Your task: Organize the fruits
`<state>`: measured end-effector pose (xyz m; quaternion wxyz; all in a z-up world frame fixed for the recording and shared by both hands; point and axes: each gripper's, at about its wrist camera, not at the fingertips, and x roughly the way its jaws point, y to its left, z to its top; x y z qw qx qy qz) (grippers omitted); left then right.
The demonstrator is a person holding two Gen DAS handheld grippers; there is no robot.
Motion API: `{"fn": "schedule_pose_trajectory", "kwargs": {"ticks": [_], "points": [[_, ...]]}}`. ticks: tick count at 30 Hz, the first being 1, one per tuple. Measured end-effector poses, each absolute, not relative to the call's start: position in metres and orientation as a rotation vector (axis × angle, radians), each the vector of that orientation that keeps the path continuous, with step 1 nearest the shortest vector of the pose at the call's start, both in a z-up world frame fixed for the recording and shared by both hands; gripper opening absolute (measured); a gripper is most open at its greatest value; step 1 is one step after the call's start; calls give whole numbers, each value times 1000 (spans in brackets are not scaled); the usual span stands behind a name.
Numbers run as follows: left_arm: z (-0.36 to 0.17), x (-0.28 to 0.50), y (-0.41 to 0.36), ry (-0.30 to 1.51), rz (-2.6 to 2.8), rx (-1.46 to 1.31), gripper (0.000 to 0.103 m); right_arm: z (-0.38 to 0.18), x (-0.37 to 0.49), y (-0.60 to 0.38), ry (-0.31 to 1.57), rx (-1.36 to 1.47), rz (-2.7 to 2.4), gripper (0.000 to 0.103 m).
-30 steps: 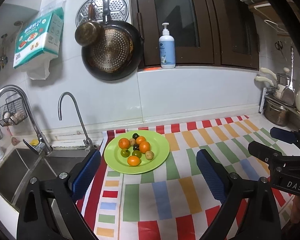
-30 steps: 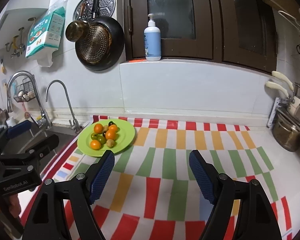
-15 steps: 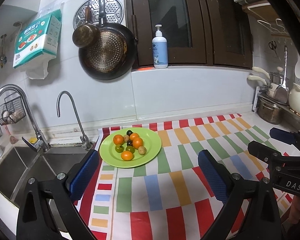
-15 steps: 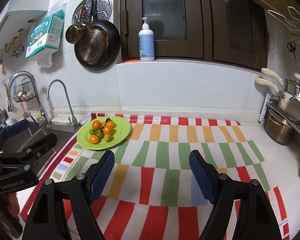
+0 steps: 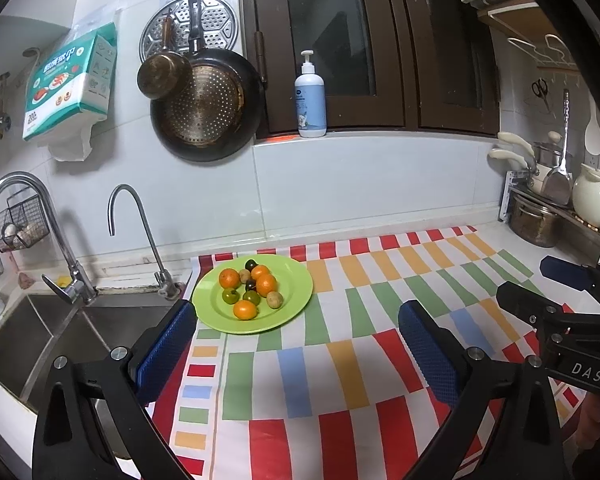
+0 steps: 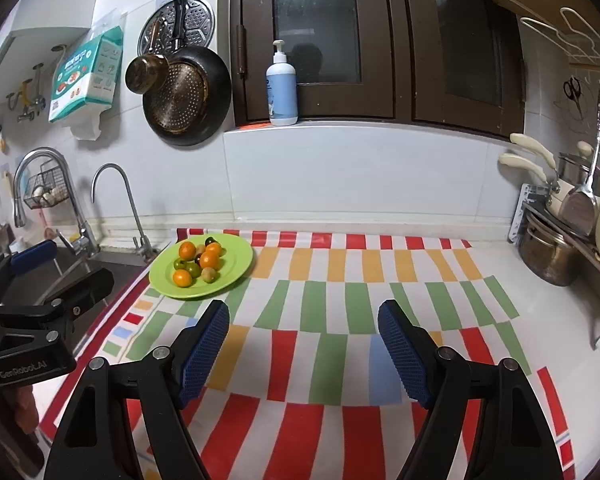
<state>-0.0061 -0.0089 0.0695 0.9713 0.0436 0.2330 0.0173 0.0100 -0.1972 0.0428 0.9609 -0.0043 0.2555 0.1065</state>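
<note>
A green plate (image 5: 212,314) sits on the striped cloth near the sink and holds a small pile of fruit: orange mandarins (image 5: 266,284), green fruits (image 5: 231,296), a brownish one (image 5: 275,299) and a dark one (image 5: 252,265). My left gripper (image 5: 297,311) hangs short of the plate with its jaws opening and nothing between them. In the right wrist view the plate (image 6: 236,258) lies far left. There my right gripper (image 6: 303,310) stands open over the cloth, empty, well to the right of the plate.
A steel sink (image 5: 32,332) with two faucets lies left of the striped cloth (image 5: 340,360). Pans hang on the wall, and a soap bottle (image 5: 311,100) stands on the sill. Pots and a cream jug (image 5: 592,198) crowd the right end of the counter.
Both grippers have drawn back from the plate, which now looks smaller and farther away. The left jaws have spread a little wider. The fruit has not moved.
</note>
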Motion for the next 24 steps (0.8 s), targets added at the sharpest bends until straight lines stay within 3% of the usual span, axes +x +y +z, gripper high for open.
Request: {"fn": "schedule_pose_trajectory", "kwargs": {"ticks": [24], "points": [[66, -3, -14, 481, 25, 77, 103, 39, 10, -203, 524, -8, 213, 77]]}}
